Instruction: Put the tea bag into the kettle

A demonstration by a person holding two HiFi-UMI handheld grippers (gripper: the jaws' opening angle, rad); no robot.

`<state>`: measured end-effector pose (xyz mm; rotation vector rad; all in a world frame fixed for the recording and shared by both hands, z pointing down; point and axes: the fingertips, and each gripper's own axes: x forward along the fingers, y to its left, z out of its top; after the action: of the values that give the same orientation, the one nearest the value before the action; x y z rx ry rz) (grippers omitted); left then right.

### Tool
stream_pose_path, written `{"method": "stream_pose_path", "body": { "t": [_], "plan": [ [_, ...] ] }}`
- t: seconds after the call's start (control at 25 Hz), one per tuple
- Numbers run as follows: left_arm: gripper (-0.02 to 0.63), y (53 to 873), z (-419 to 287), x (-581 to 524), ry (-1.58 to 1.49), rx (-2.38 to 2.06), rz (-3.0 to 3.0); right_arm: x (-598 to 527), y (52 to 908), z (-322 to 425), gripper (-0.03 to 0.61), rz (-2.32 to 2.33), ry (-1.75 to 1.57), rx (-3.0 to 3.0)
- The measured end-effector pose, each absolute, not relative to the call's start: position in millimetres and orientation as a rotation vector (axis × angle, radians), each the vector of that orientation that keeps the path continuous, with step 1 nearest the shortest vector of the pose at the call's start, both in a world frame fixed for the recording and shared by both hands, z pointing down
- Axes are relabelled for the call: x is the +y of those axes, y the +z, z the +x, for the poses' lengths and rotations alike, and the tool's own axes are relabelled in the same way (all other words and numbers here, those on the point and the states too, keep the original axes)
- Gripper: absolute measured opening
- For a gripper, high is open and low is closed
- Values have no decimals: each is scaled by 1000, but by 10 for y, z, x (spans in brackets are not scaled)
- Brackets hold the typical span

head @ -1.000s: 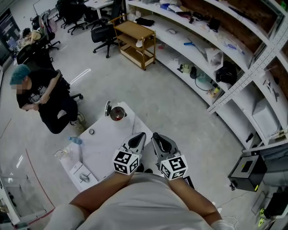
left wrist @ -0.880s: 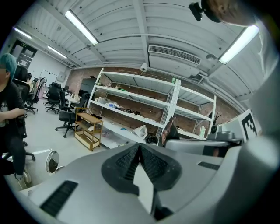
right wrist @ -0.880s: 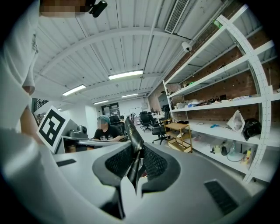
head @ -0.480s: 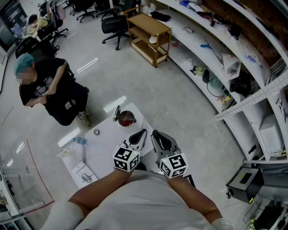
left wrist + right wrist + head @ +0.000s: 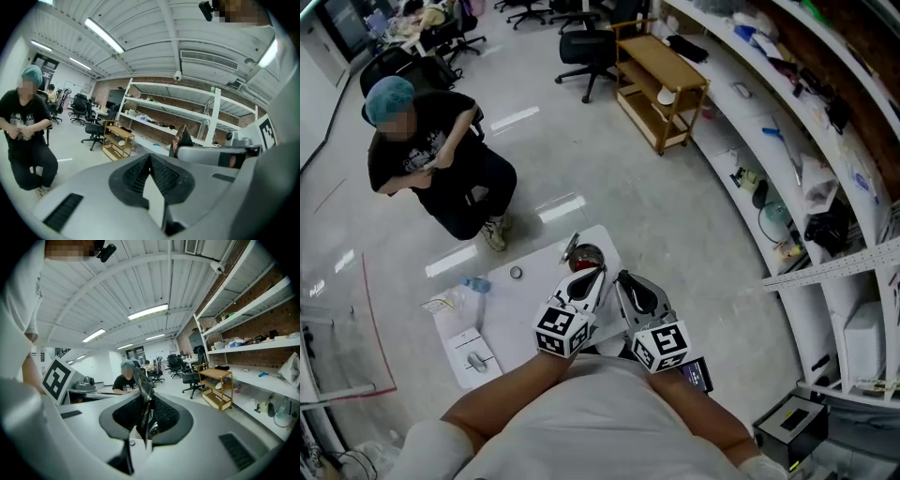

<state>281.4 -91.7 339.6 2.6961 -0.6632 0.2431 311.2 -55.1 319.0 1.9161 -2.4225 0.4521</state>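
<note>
Right gripper view: right gripper clenched on tea bag, dark sachet sticking up past tips. Left gripper closed, apparently empty, just beside it. Step: carrying bag to kettle, lid open, just ahead of tips. Next: centre bag over mouth, release. Table edge close beyond kettle; open floor around.

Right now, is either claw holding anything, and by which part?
The right claw pinches a dark, flat tea bag packet by its near end; the rest sticks out past the tips. The left claw is shut, empty.
</note>
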Motion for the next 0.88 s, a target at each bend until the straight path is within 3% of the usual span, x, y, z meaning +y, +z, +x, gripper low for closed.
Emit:
{"method": "stream_pose_path", "body": {
  "t": [0.88],
  "plan": [
    [9, 3673, 2655, -1905, 69, -1470, 2225, -1861, 3494, 3204, 74, 966, 486, -2755]
  ]
}}
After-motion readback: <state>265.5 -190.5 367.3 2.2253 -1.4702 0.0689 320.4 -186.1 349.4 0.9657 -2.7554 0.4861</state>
